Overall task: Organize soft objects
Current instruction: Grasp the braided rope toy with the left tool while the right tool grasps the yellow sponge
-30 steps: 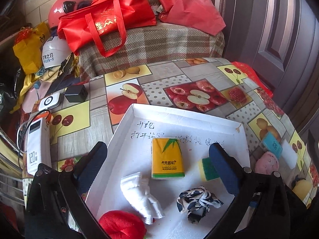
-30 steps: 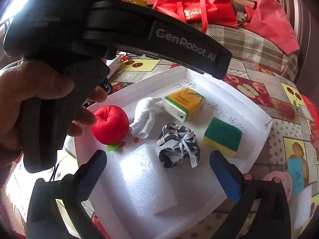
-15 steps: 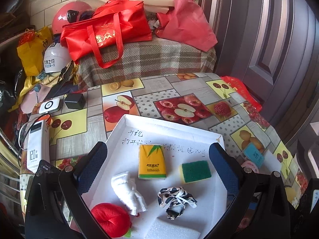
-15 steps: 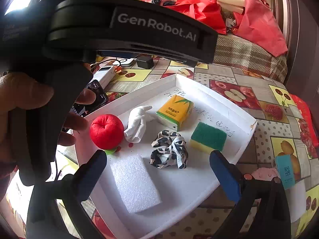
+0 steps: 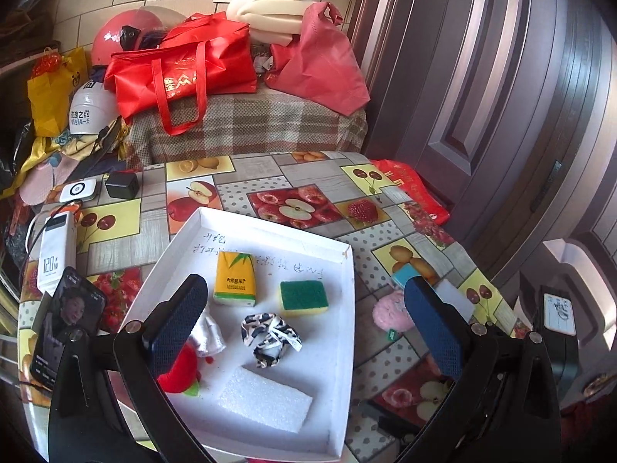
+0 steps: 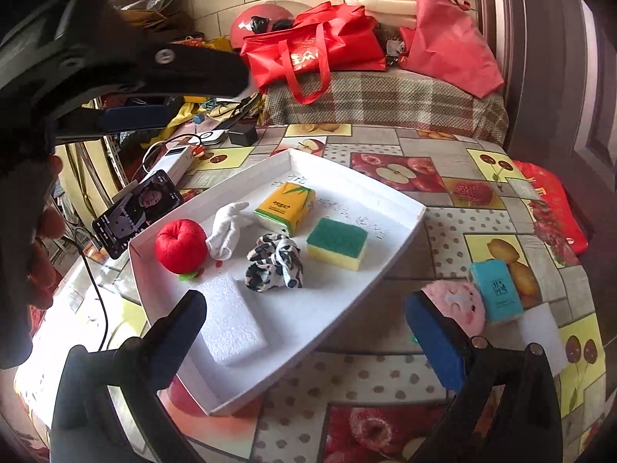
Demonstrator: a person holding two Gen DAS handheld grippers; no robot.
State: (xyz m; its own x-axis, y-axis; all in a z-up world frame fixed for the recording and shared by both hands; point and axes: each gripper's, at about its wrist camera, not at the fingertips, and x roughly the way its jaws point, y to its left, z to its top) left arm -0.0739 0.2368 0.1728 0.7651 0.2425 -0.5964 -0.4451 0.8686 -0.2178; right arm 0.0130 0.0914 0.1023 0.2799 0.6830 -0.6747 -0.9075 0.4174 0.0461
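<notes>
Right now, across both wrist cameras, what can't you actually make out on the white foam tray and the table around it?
- Red plush apple: left view, half covered by the left gripper's finger.
- Pink plush face toy: right view, lower edge behind the right gripper's finger.
- Handwriting on the white foam tray: both views, too small to read.

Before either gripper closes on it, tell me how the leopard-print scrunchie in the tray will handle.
The leopard-print scrunchie looks like bunched fabric, so it will probably squash and flop rather than hold shape. It likely weighs little. It lies crumpled in the white tray, apart from the sponge, so it should not roll; loose ends may dangle.
</notes>
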